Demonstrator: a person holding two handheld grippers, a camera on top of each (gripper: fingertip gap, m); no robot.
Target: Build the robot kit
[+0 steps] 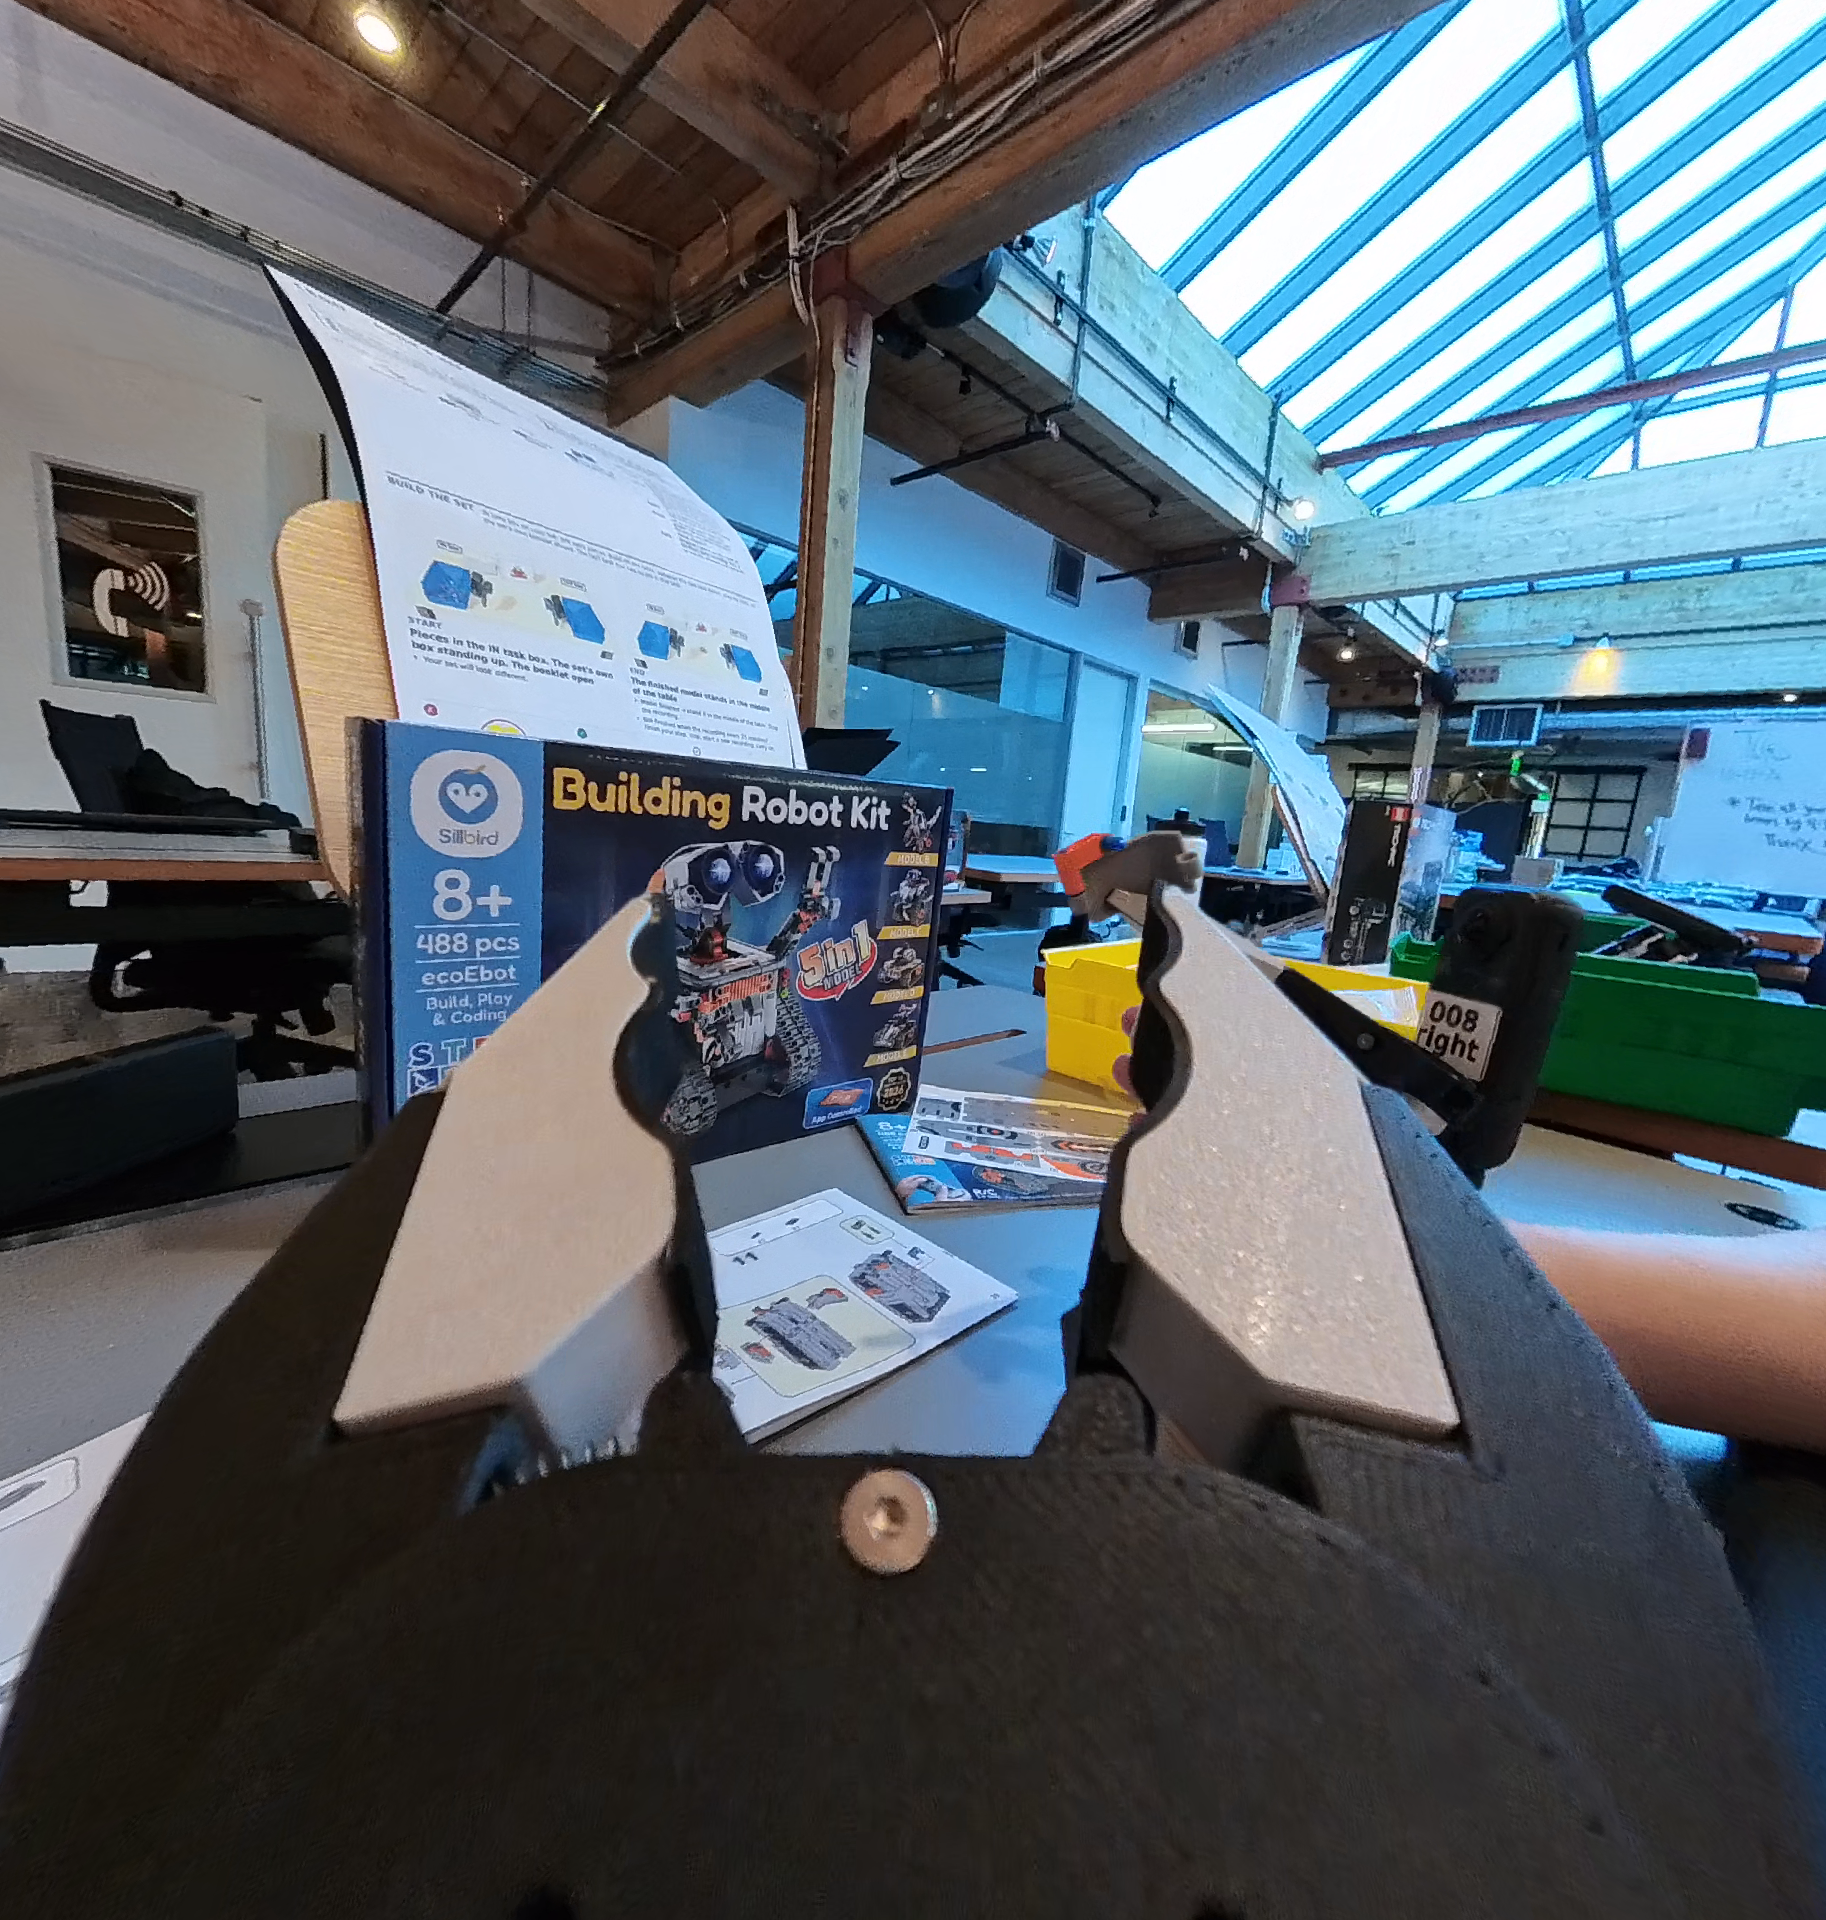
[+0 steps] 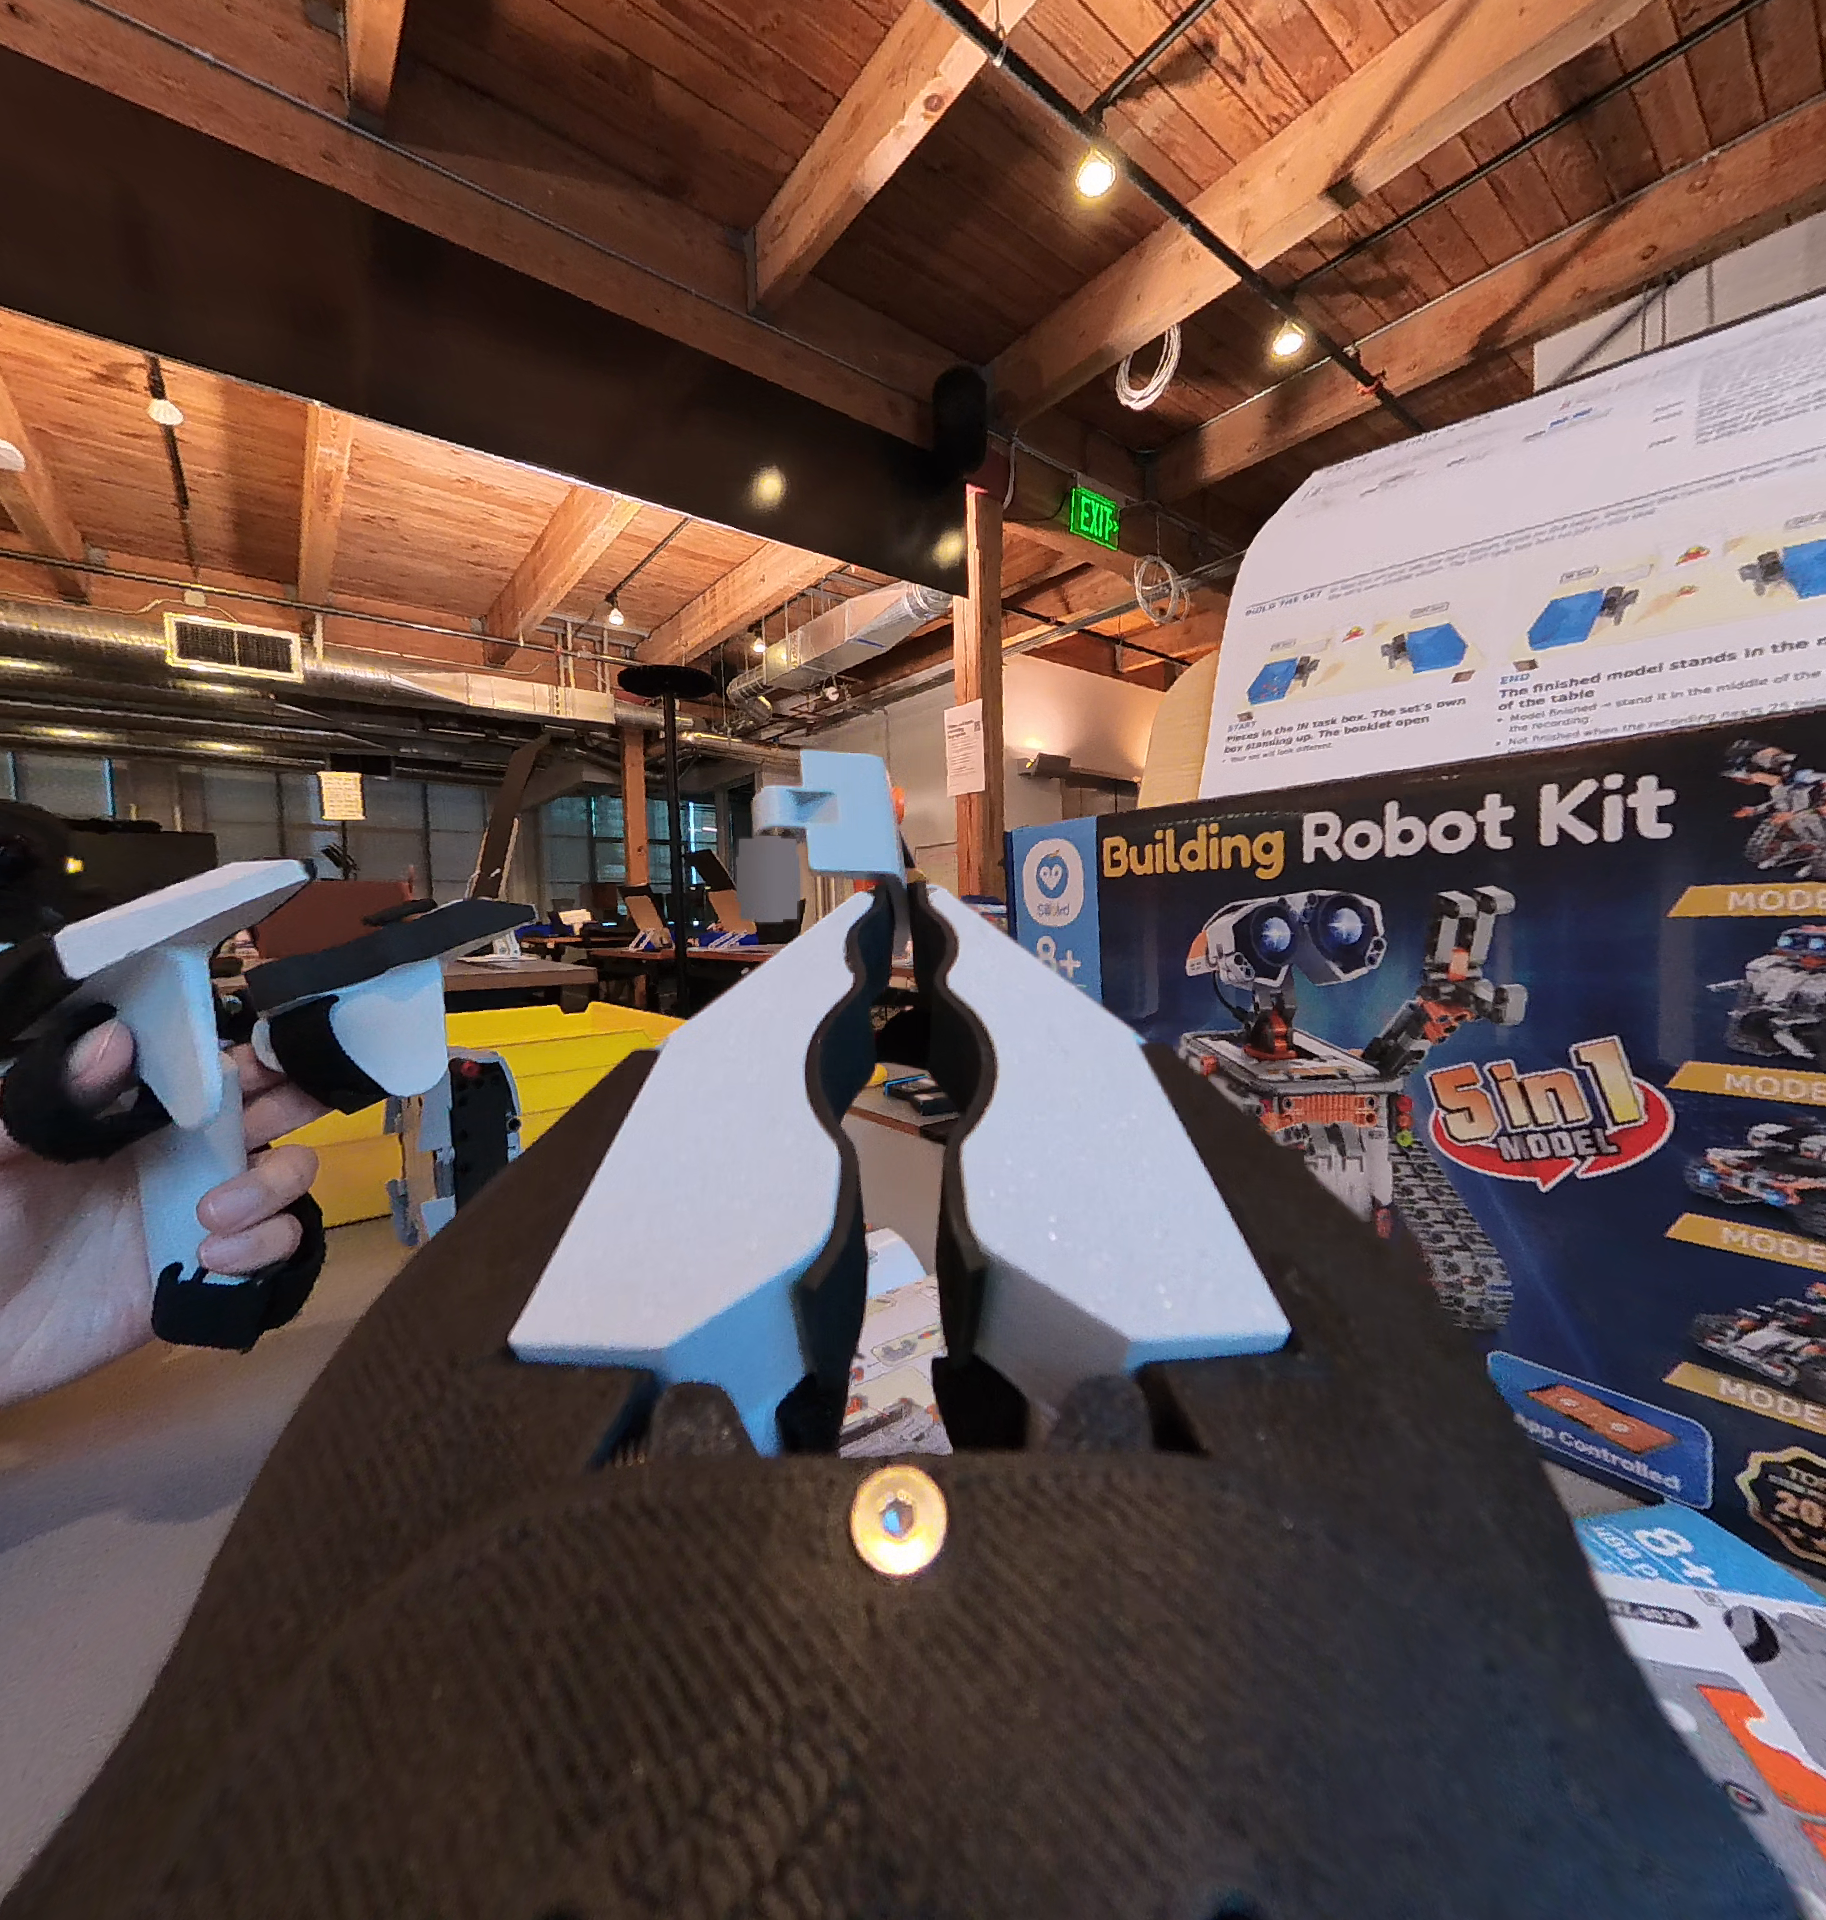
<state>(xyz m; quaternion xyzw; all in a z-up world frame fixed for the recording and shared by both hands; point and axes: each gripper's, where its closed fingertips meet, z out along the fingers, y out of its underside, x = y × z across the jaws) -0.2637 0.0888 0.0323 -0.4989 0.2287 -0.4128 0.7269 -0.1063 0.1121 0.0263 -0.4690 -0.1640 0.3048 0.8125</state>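
Standing upright on the grey table (image 1: 109, 1330), a printed blue kit box (image 1: 660, 935) faces both grippers, an open booklet (image 1: 857, 1299) flat before it. The left gripper (image 1: 898, 914) gapes wide and empty near the box; the right gripper (image 2: 893, 888), nearly closed, pinches a small grey brick piece (image 2: 836, 821) at its tips.

Bright skylight (image 1: 1511, 208) daylight, warm ceiling spotlights (image 2: 1094, 171), fisheye edges, soft foreground

The right gripper (image 2: 904, 883) pinches a small light-grey building piece (image 2: 836, 816) at its jaw tips, held upright above the tabletop. The left gripper (image 1: 893, 914), jaws apart and empty, faces an upright robot-kit box (image 1: 576, 935).
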